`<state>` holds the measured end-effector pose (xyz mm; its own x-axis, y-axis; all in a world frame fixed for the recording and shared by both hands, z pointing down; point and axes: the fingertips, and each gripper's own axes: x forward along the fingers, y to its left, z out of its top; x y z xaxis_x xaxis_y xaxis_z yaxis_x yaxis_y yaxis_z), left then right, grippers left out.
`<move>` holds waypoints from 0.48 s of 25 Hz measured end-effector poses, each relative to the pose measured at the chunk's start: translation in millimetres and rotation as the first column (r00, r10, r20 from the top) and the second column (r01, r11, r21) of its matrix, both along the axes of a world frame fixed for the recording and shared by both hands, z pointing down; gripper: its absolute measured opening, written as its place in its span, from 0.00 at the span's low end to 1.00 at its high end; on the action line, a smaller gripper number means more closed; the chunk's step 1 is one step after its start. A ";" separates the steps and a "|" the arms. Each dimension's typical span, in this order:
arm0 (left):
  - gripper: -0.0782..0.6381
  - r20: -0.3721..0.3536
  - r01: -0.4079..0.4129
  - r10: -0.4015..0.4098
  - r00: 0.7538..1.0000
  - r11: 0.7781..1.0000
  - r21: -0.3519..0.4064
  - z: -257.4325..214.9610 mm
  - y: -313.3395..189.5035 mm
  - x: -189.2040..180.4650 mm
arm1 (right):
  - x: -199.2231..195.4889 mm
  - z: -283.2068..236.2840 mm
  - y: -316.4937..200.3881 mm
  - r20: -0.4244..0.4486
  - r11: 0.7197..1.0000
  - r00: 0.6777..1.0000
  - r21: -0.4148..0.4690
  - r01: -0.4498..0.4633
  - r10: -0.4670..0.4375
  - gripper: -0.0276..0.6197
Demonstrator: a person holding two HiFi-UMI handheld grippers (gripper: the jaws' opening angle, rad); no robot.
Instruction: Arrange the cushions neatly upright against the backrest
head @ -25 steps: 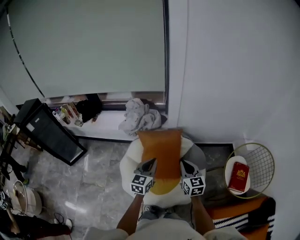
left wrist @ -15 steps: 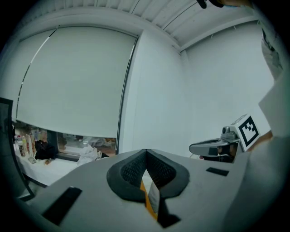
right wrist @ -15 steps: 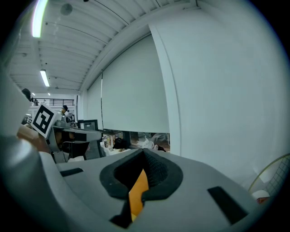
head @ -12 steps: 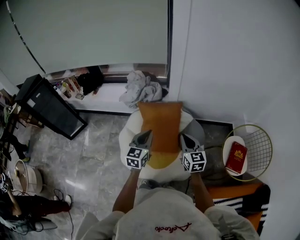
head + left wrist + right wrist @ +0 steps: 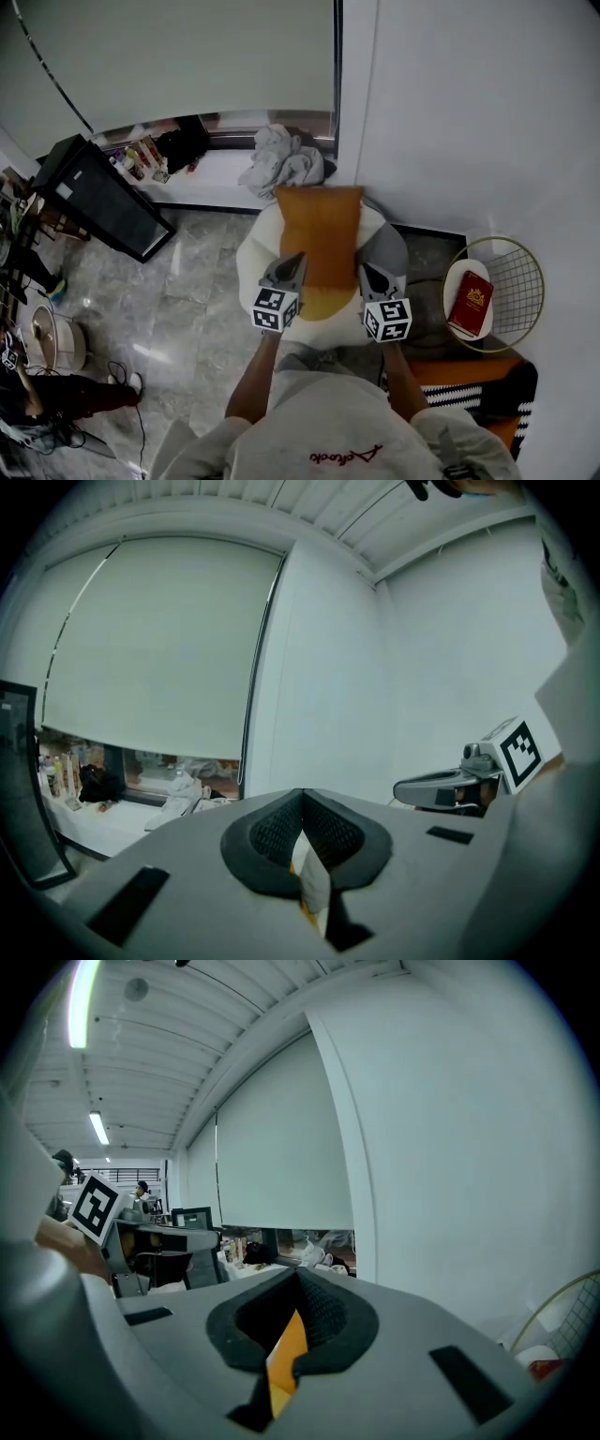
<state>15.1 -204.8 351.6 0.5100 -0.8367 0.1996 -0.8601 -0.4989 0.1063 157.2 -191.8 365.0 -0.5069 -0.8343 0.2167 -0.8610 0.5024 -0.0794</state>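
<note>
Two tools: left tool [image 5: 292, 261] and right tool [image 5: 367, 272], each clamped on a near corner of cushion [image 5: 319, 234].
Cushion: above chair [image 5: 251, 272], long axis toward chair's far side.

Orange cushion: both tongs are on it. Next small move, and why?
Probably lower the cushion until its far edge meets the chair, ready to tip upright. The left tongs and right tongs are both shut on its near end, and it looks held over the seat, not yet leaning on anything.
</note>
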 end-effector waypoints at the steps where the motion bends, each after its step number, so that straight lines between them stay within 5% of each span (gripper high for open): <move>1: 0.15 0.001 -0.001 0.001 1.000 1.000 0.002 0.1 3.7 0.2 | -0.7 0.5 5.5 0.000 1.000 1.000 0.001 0.003 -0.003 0.08; 12: 0.15 0.012 -0.041 0.041 0.999 0.999 0.012 -2.7 53.7 -4.1 | -15.1 -5.4 60.4 0.003 1.000 1.000 0.026 -0.007 0.007 0.08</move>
<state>11.0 -151.1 348.9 0.5417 -0.8174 0.1957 -0.8400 -0.5351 0.0903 142.1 -131.4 359.6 -0.5019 -0.8431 0.1931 -0.8641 0.4987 -0.0686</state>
